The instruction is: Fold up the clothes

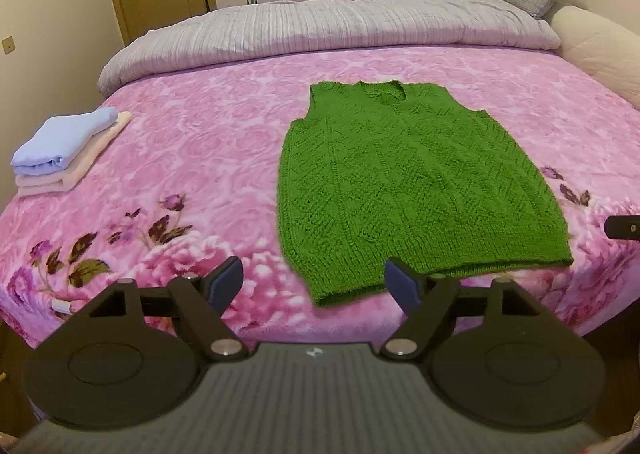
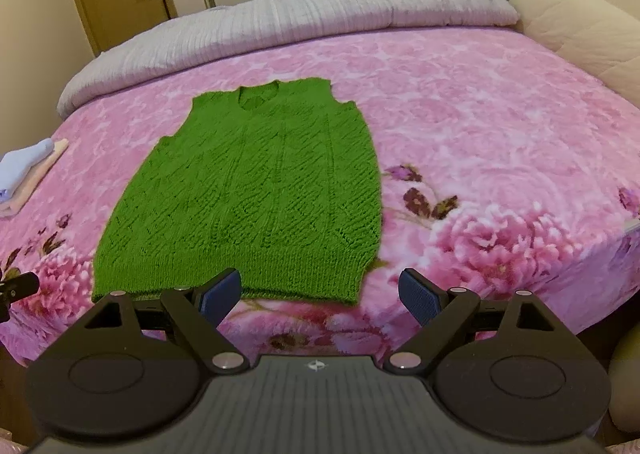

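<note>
Green vest (image 1: 416,182) flat on pink floral bedspread (image 1: 208,126); left gripper (image 1: 314,286), right gripper (image 2: 320,294) both spread, empty

A green knitted sleeveless vest (image 1: 416,182) lies spread flat and unfolded on the pink floral blanket (image 1: 208,126), neckline toward the far side, ribbed hem near the front edge. A stack of folded clothes (image 1: 66,152), pale blue on cream, sits well apart at the blanket's left edge.

Left gripper (image 1: 314,284) and right gripper (image 2: 320,292), black linkage arms, silver pivot screws, blue ribbed pads (image 2: 420,296)
</note>
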### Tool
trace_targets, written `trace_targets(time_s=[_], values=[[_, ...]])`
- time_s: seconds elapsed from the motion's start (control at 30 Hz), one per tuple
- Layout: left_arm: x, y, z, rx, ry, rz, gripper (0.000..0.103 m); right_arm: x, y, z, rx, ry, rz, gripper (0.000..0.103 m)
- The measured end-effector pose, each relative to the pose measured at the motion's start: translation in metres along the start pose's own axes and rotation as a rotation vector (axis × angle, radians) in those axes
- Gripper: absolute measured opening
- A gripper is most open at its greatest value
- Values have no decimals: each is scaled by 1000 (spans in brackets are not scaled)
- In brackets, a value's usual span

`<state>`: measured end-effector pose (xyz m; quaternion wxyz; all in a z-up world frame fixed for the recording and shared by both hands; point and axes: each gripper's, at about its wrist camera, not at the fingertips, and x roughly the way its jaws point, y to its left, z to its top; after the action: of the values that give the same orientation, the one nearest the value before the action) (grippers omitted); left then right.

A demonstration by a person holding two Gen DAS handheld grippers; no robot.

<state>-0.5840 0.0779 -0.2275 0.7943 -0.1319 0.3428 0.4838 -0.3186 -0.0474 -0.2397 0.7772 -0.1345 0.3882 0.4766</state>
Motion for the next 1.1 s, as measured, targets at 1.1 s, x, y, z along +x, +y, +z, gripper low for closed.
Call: trace_targets(time_s=[1.1], values=[[0, -4, -9, 21, 21, 12, 78, 3, 7, -12, -37, 46, -9, 88]])
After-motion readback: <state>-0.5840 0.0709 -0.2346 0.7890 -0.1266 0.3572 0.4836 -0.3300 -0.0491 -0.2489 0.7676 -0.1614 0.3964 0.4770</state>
